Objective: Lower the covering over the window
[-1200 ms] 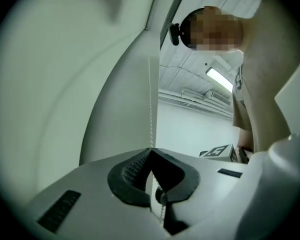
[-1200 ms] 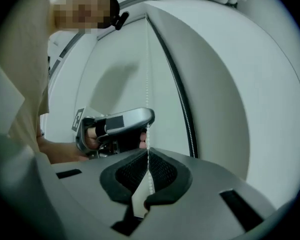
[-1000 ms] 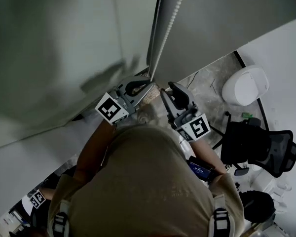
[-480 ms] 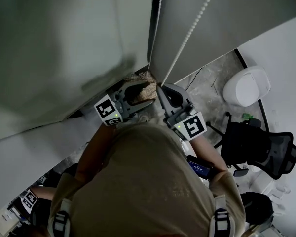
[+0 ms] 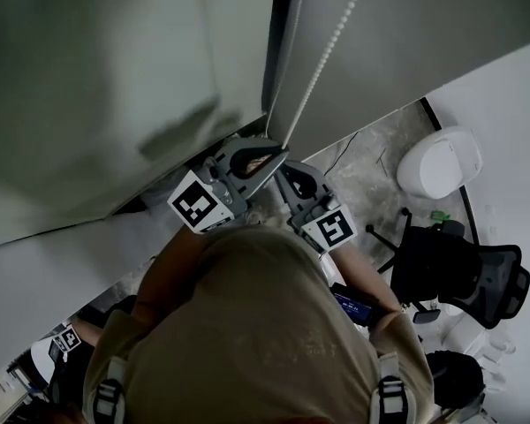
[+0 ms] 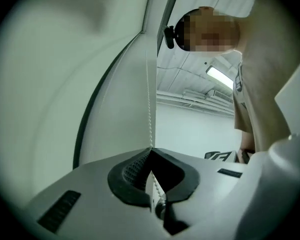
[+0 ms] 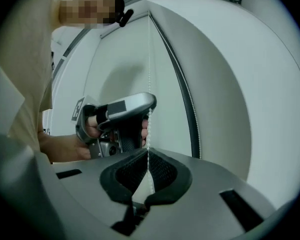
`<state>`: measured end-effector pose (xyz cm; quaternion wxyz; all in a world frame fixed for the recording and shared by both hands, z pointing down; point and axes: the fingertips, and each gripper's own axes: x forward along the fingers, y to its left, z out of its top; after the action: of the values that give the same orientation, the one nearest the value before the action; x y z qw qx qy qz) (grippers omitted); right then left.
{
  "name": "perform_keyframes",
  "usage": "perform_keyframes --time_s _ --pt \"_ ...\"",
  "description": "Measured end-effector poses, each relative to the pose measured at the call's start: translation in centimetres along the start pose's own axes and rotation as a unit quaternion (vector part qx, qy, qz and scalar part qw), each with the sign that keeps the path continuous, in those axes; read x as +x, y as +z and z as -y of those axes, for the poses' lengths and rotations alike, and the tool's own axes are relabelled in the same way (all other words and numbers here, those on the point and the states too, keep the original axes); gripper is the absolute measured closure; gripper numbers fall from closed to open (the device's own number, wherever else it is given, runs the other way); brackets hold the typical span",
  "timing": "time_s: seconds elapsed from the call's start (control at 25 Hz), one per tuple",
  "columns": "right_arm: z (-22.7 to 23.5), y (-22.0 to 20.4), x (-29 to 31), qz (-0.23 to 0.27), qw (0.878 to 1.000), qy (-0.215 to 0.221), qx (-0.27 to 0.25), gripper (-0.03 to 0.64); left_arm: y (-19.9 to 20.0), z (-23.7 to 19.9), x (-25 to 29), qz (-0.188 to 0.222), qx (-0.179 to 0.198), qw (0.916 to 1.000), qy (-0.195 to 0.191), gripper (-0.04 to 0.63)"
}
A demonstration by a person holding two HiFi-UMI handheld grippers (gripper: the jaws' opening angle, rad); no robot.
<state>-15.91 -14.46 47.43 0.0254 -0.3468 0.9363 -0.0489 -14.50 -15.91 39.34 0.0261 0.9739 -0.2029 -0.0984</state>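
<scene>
You are clenching both hand-held grippers on one bead chain [image 5: 329,53]. The left hand-held gripper [image 6: 150,150], whose jaws have just been closing on the chain, is gripping higher, and the right hand-held gripper [image 7: 148,151] is gripping just below it. The chain is running straight up from both. Two strands are hanging, the free one beside the roller blind [image 7: 225,94].

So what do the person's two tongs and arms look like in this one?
The left tongs and right tongs have smooth grey shells, and black dimpled pads line a notch at the tip. Each carries a cube with black-and-white square markers: the left cube and the right cube. The person wears a tan short-sleeved shirt.
</scene>
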Motion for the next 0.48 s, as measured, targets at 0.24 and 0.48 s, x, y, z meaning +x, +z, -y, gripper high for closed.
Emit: perform_keyframes --time_s 0.24,0.48 --pt "0.9 4.6 -1.0 0.089 0.996 0.004 0.010 0.485 -5.7 -2.4 -2.6 -0.056 0.020 0.9978 0.031 0.580" --pt "-0.4 6.8 -0.1 0.068 0.995 0.050 -0.052 0.496 -10.7 1.1 -2.2 -0.073 -0.003 0.9968 0.033 0.580"
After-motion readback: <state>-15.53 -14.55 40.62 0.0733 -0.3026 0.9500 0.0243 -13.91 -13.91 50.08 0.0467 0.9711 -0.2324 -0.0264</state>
